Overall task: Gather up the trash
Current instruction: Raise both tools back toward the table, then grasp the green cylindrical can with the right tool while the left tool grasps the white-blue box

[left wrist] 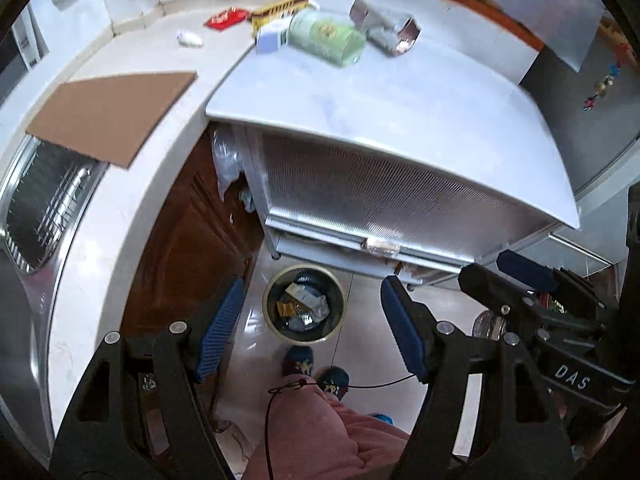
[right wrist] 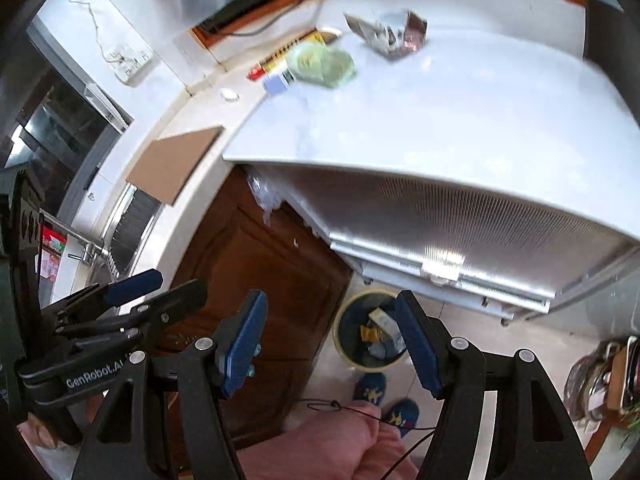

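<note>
Both tongs empty, jaws wide: left gripper [left wrist: 312, 320], right gripper [right wrist: 332, 340]. Trash remains on far white counter [left wrist: 400, 112]: green packet [left wrist: 326, 36], foil wrapper [left wrist: 386, 28]. Bin [left wrist: 304, 302] lies directly below, on the floor. Left gripper marginally nearer the packet.

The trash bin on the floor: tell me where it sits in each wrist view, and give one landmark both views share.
Left wrist view: the trash bin is low in the middle, between the blue pads of the open left hand-held gripper.
Right wrist view: low and right of middle, its right side hidden behind a blue pad.
Shared landmark: the green packet on the white cabinet top.
</note>
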The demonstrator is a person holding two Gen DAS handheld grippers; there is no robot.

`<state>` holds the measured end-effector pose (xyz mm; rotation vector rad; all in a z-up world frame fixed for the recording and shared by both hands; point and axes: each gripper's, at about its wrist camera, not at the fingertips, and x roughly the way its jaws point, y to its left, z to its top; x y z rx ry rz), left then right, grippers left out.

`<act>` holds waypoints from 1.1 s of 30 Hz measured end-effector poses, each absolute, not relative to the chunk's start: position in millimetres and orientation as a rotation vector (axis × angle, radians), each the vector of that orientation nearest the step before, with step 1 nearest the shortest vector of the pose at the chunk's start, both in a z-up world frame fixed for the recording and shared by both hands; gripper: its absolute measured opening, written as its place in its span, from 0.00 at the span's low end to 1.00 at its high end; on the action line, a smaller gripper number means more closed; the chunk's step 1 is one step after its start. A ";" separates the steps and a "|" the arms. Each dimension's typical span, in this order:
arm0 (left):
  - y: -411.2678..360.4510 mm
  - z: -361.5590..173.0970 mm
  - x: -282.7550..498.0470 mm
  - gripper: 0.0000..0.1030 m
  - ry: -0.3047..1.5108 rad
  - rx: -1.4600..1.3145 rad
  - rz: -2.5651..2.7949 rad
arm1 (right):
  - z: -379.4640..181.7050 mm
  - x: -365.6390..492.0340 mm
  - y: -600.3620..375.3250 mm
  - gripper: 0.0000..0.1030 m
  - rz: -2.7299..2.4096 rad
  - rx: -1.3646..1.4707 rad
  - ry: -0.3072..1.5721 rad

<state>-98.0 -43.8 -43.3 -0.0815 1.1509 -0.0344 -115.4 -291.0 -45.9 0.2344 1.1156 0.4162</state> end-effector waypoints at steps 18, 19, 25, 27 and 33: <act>-40.2 -16.7 -72.7 0.66 1.084 -0.095 -0.049 | -16.4 -97.2 -278.7 0.66 0.435 0.211 1.026; -38.0 -14.1 -71.0 0.66 1.079 -0.095 -0.048 | -12.7 -94.5 -277.1 0.66 0.439 0.207 1.019; -26.0 1.1 -51.1 0.66 1.048 -0.092 -0.049 | 7.0 -76.1 -264.4 0.66 0.443 0.187 0.984; -20.1 7.2 -40.4 0.66 1.036 -0.086 -0.049 | 14.0 -67.0 -259.4 0.66 0.438 0.183 0.971; 2.5 19.4 2.7 0.66 1.009 -0.073 -0.052 | 32.4 -24.5 -245.6 0.66 0.415 0.170 0.937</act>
